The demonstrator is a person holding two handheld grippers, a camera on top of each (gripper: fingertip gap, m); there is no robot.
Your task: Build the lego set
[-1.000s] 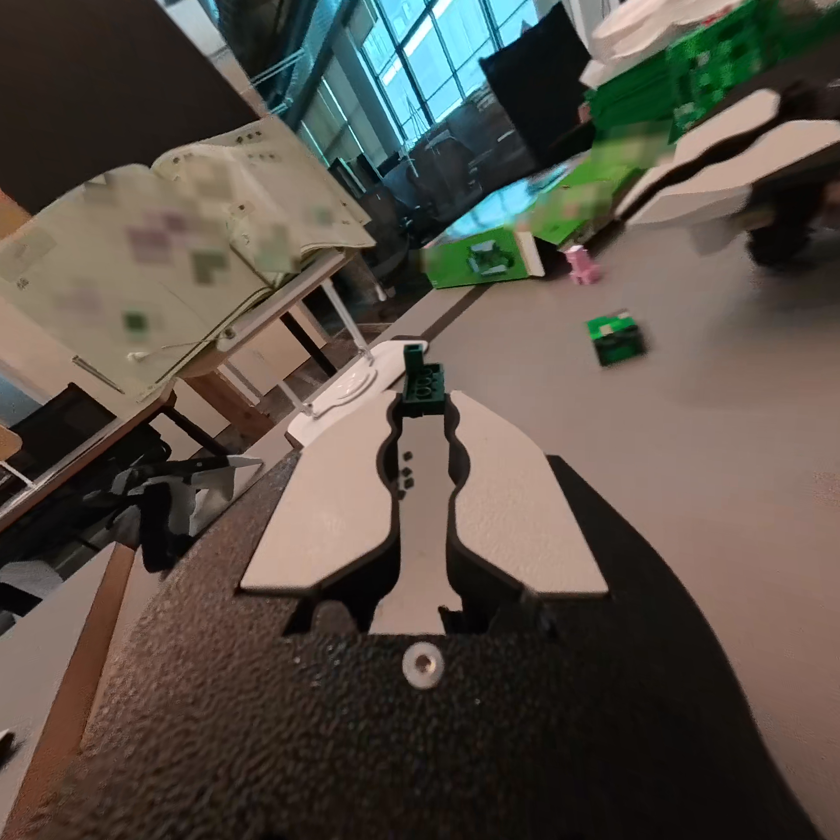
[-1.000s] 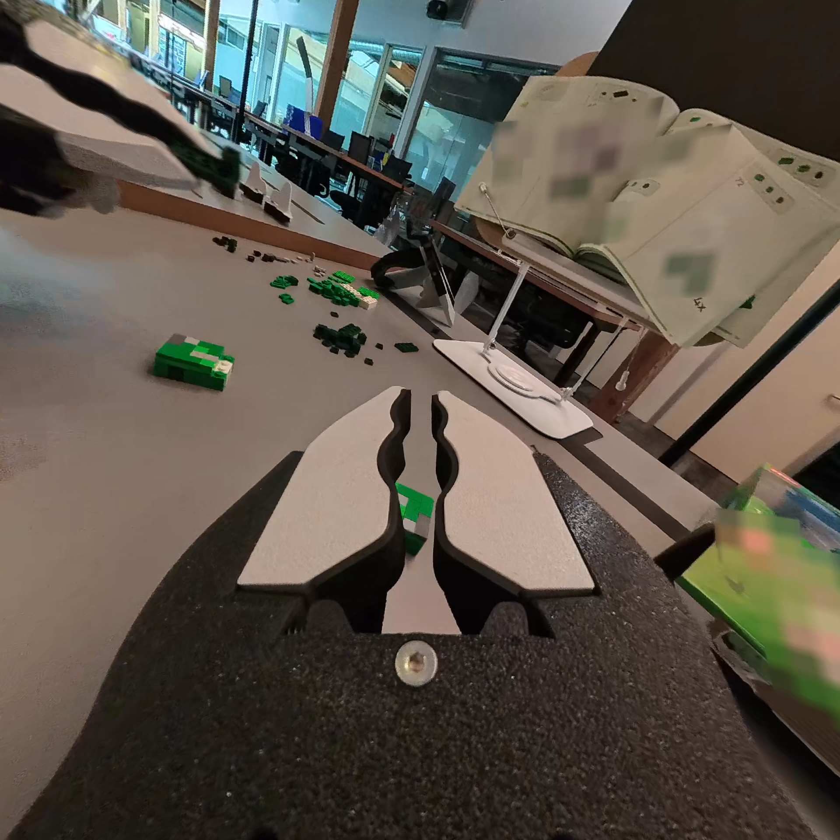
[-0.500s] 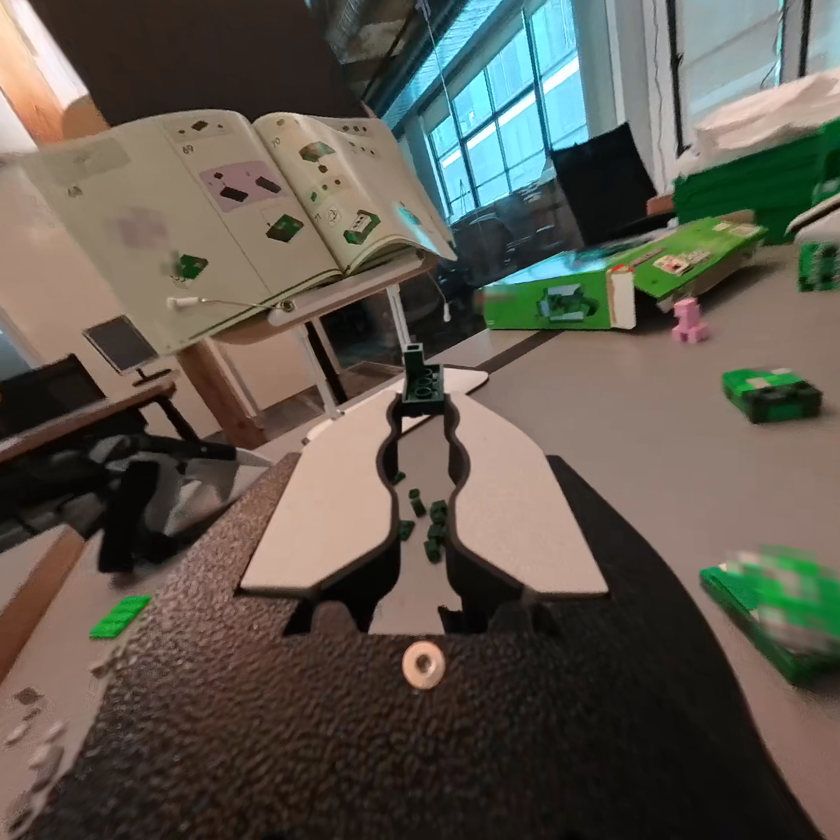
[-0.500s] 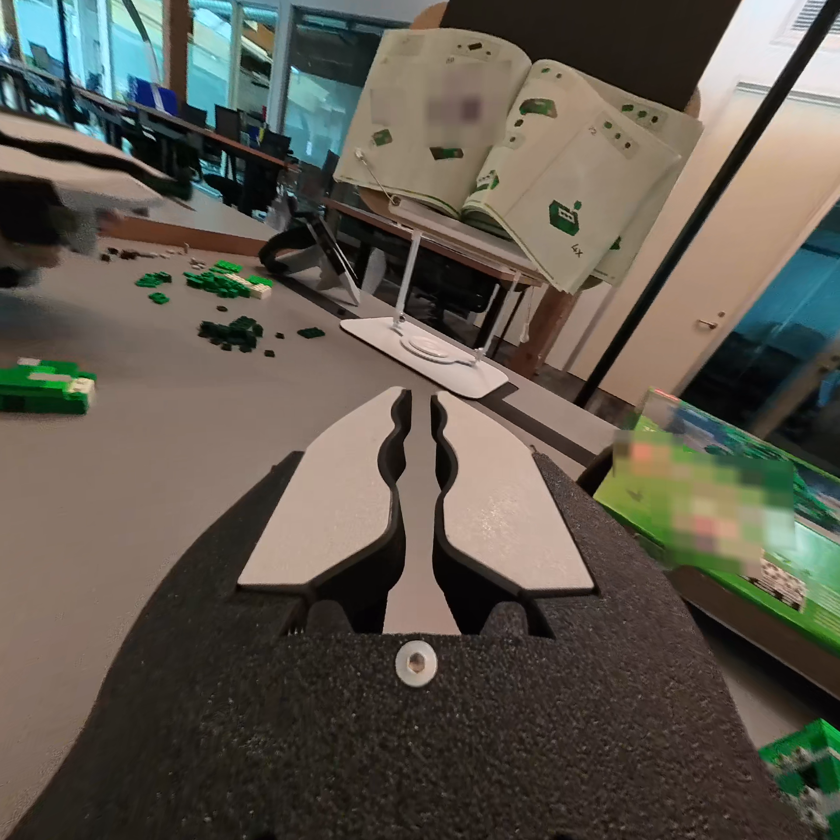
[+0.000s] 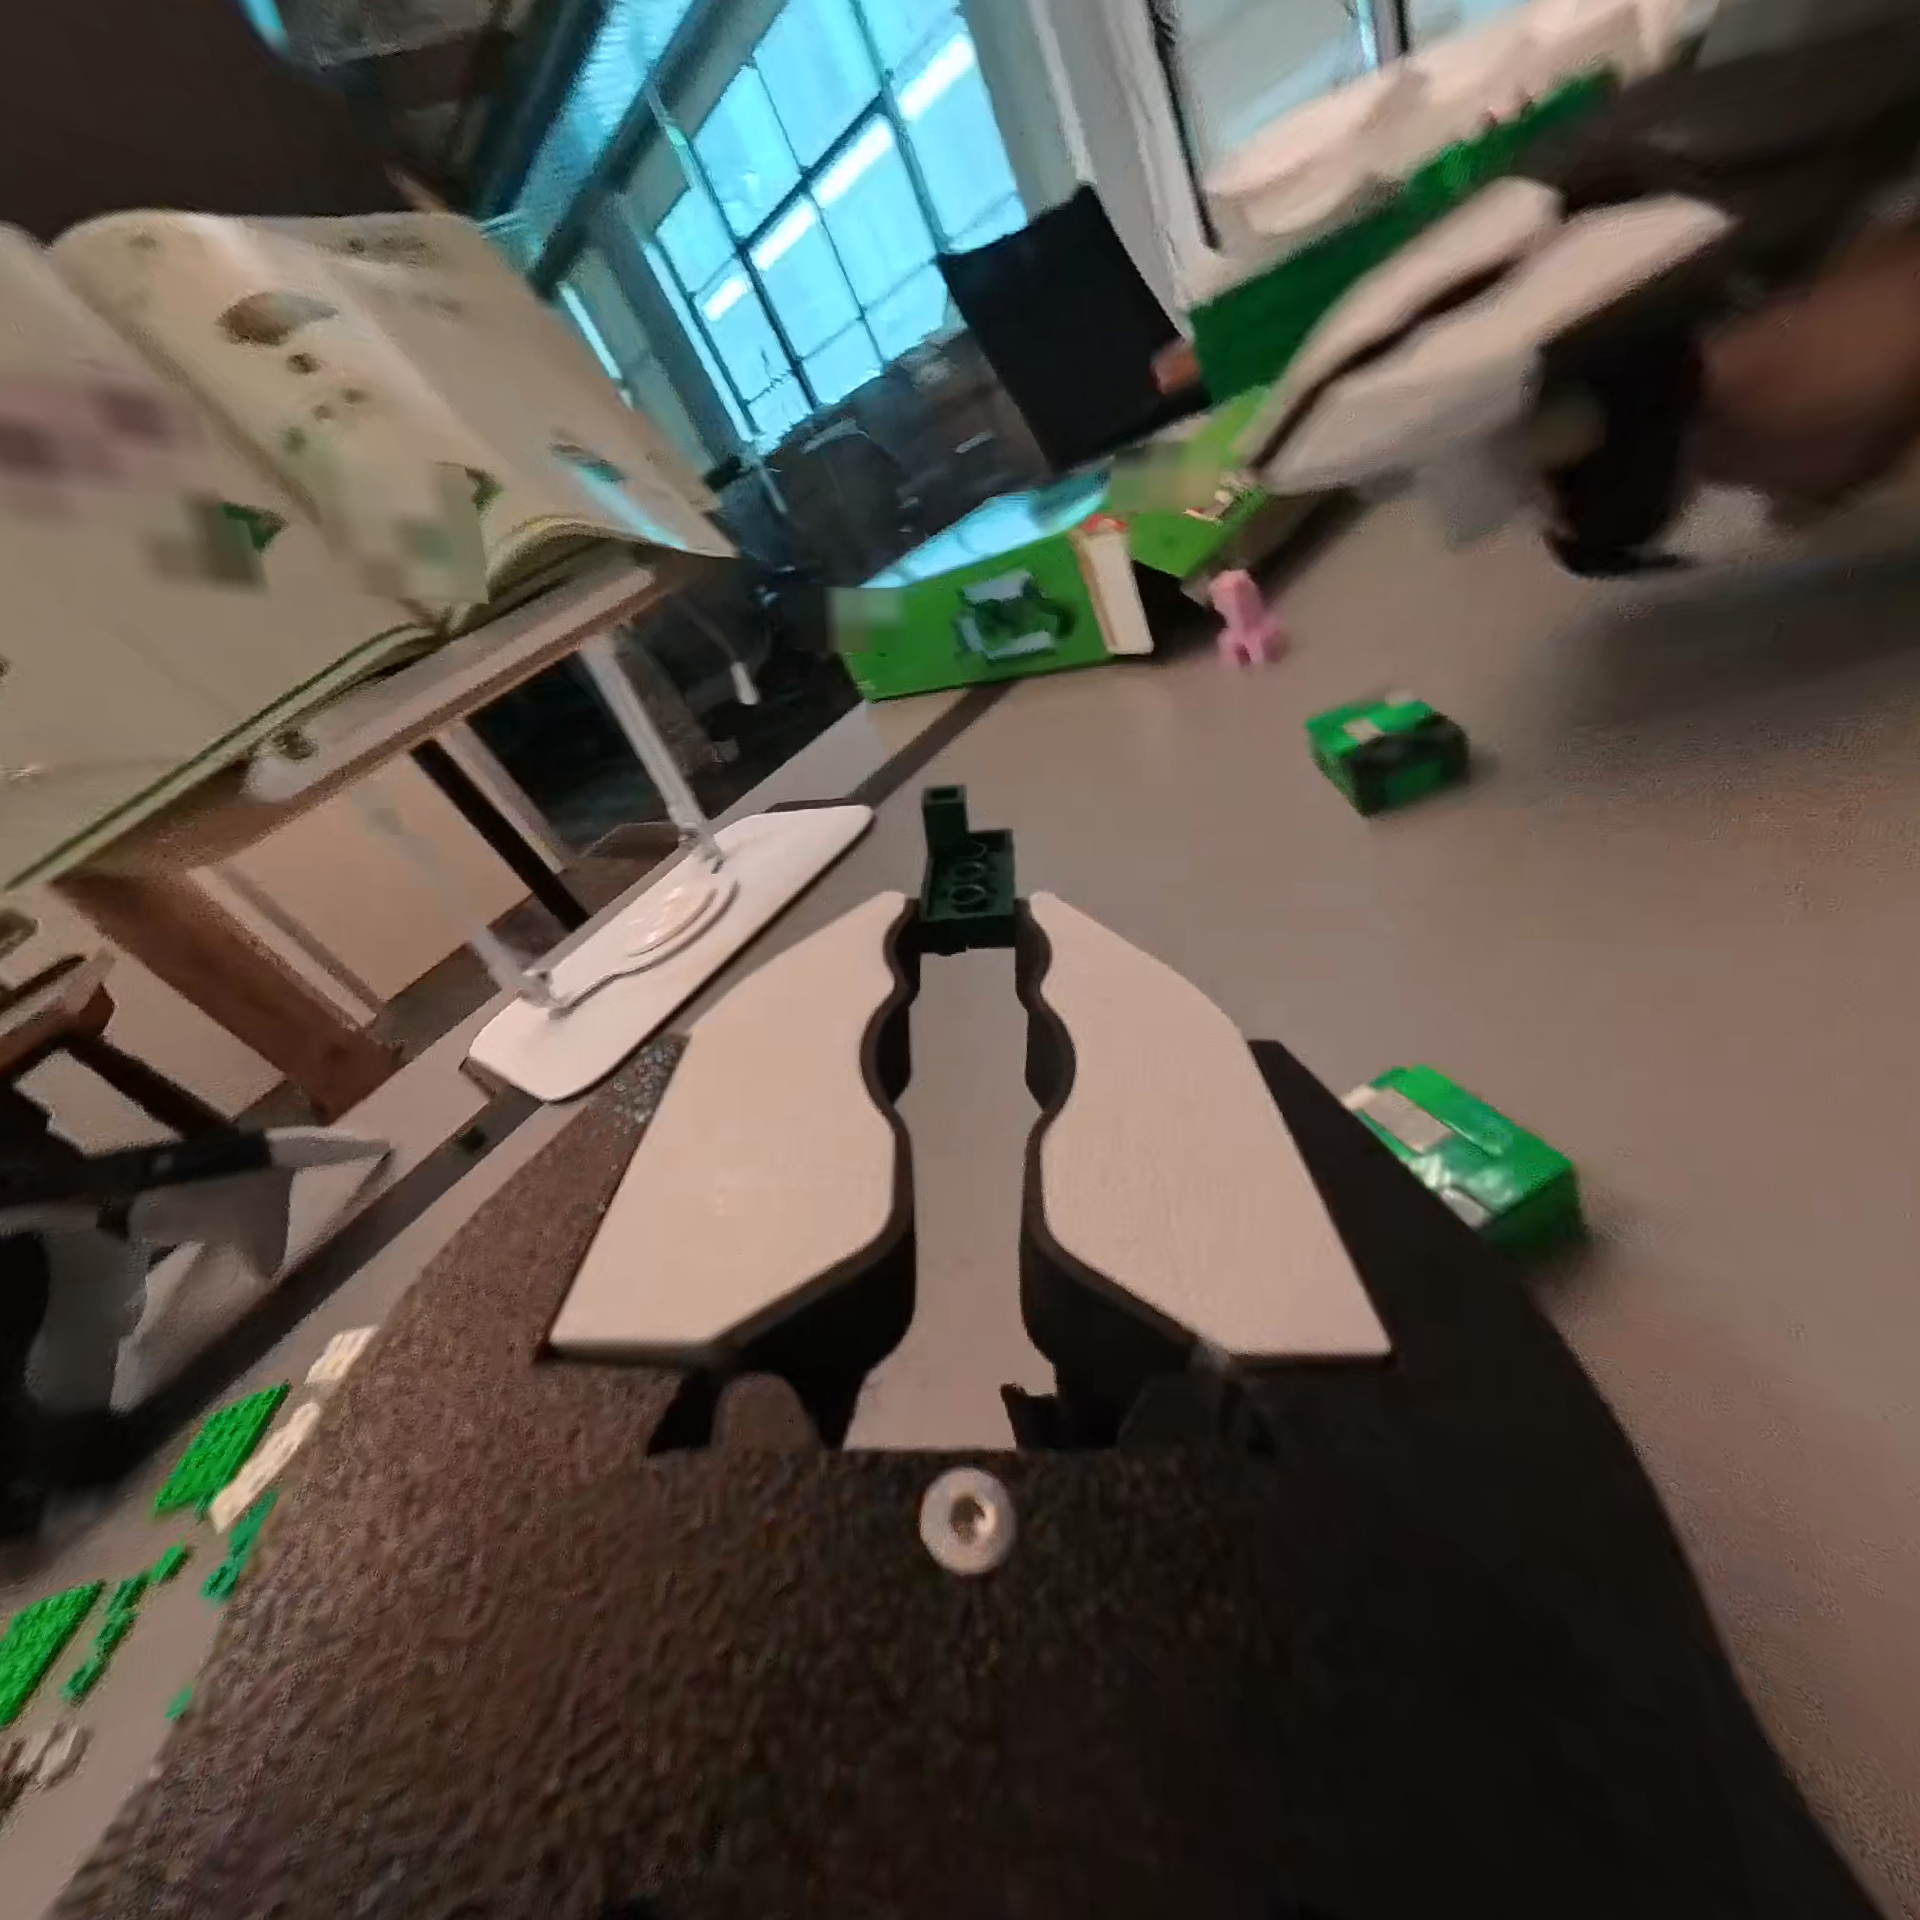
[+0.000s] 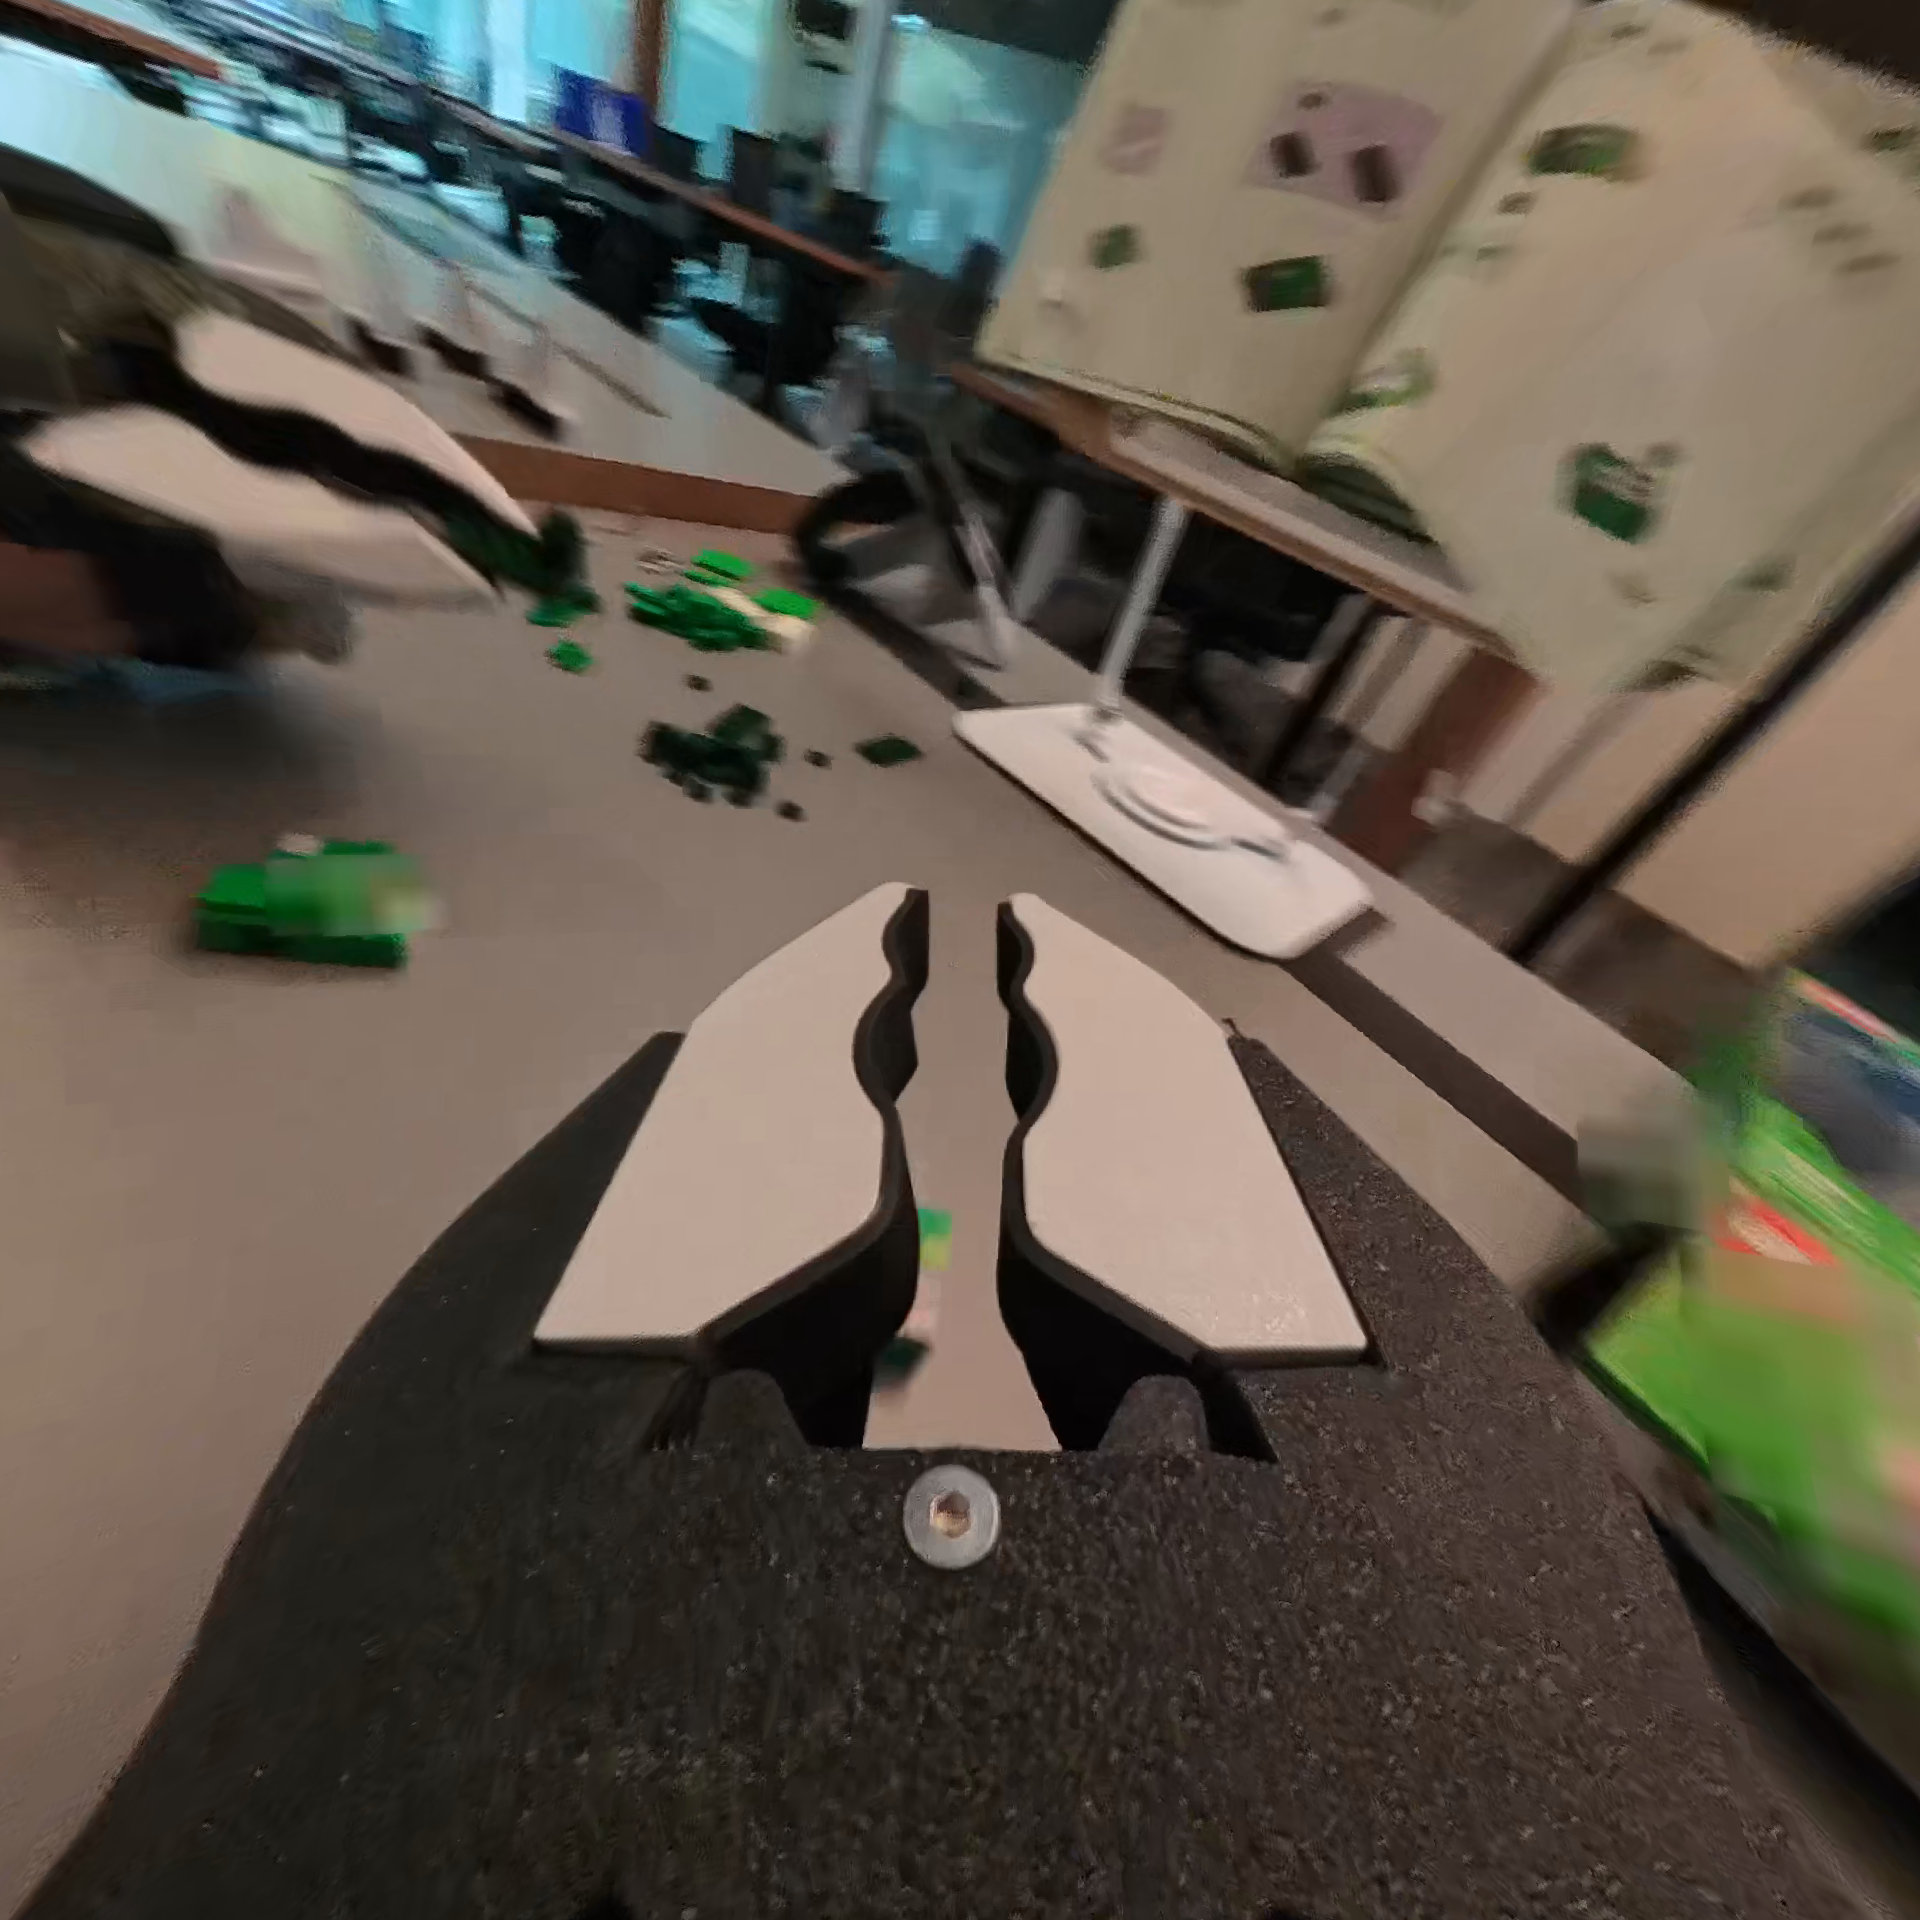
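My left gripper (image 5: 968,920) is shut on a small dark green lego piece (image 5: 966,883) at its fingertips, held above the grey table (image 5: 1351,987). Two green lego assemblies (image 5: 1387,753) (image 5: 1465,1169) sit on the table to its right. My right gripper (image 6: 961,914) is empty, its jaws a narrow gap apart, low over the table; a green piece (image 6: 932,1242) lies on the table under it. It also shows blurred at the upper right of the left wrist view (image 5: 1455,343). The left gripper (image 6: 509,545) shows at the upper left of the right wrist view, near a green assembly (image 6: 312,904).
Loose dark green pieces (image 6: 717,753) and bright green pieces (image 6: 717,613) lie on the far table. An open instruction book (image 6: 1455,260) rests on a stand with a white base (image 6: 1174,821). A green box (image 5: 997,623) and a pink figure (image 5: 1247,618) sit farther back. The tips of one gripper are about 15 centimeters away from the tips of the other. To the pink figure (image 5: 1247,618): right tips about 15 centimeters, left tips about 30 centimeters.
Both views have swung and blurred. The right gripper has turned back left toward the brick piles and now shows in the left wrist view. The left gripper still holds the dark green piece.
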